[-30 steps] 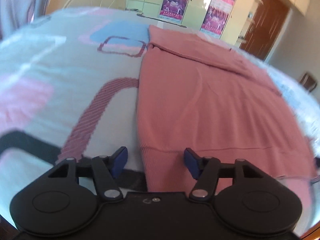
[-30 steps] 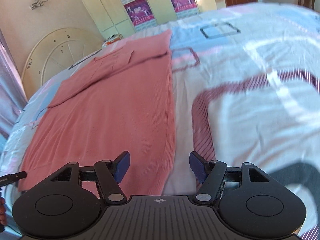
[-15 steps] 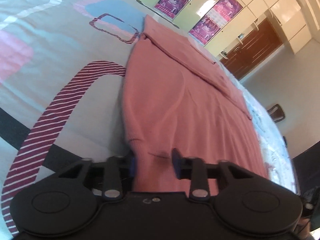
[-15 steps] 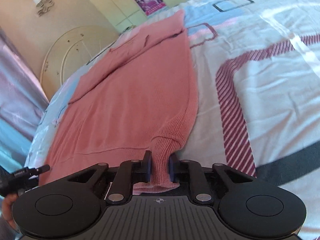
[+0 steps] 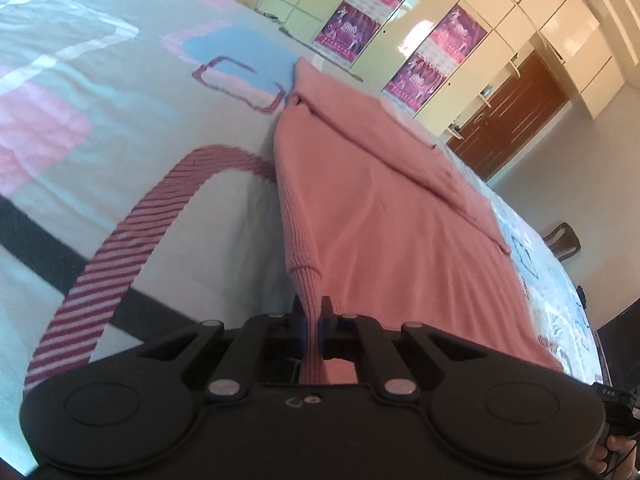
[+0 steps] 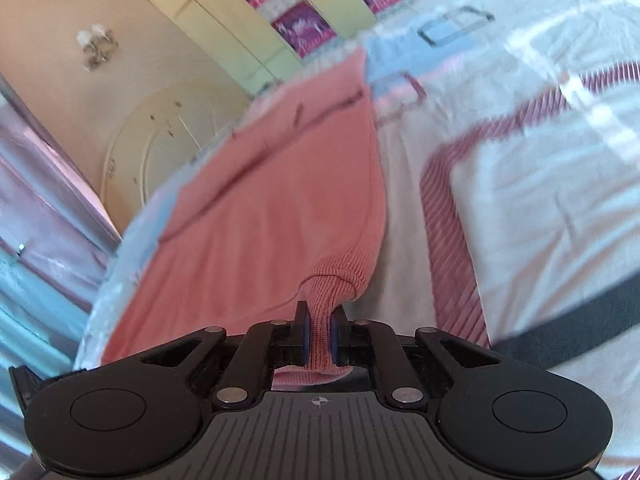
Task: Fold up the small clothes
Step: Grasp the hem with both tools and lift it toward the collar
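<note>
Left wrist: pink ribbed sweater point(image 5: 384, 216) lies flat, hem corner pinched up.

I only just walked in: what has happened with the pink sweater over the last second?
Both grippers closed on the pink sweater's near hem, left gripper at one corner, right gripper at the other, bunching the knit. The rest still lies flat on the patterned bedspread.

1. The purple posters point(image 5: 436, 52) on the cream wardrobe doors point(image 5: 500, 60) carry print far too small and blurred to read in either wrist view.
2. The small black device point(image 5: 610, 394) at the lower right edge of the left wrist view bears tiny pale characters, not legible.
3. No other lettering shows.
</note>
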Demonstrator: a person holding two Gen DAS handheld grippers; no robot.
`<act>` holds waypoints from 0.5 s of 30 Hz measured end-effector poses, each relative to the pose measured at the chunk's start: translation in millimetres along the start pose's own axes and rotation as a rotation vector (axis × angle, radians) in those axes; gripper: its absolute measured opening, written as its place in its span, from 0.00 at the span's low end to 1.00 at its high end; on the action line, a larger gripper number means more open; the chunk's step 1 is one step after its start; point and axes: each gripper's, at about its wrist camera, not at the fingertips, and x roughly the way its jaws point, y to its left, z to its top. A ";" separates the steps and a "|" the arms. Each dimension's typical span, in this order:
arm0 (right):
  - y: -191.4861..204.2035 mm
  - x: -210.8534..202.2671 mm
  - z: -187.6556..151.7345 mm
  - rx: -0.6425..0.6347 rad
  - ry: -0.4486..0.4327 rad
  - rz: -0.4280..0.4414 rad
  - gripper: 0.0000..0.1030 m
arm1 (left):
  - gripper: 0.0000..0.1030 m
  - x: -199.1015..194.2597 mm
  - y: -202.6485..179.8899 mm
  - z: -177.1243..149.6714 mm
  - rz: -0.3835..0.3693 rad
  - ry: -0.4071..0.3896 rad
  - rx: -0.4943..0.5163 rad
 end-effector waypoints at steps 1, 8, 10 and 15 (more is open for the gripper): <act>4.9 -2.1 4.8 -0.012 -0.016 0.007 0.08 | 0.04 -1.0 -1.7 5.5 -0.009 -0.010 -0.001; 47.2 7.2 75.5 -0.100 -0.104 -0.019 0.08 | 0.04 3.7 -29.9 89.4 -0.138 -0.162 -0.031; 58.9 20.3 104.1 -0.117 -0.124 -0.040 0.08 | 0.03 18.5 -38.8 118.8 -0.169 -0.178 -0.048; 73.5 67.5 183.9 -0.093 -0.160 -0.054 0.08 | 0.03 80.5 -57.7 186.4 -0.160 -0.142 -0.056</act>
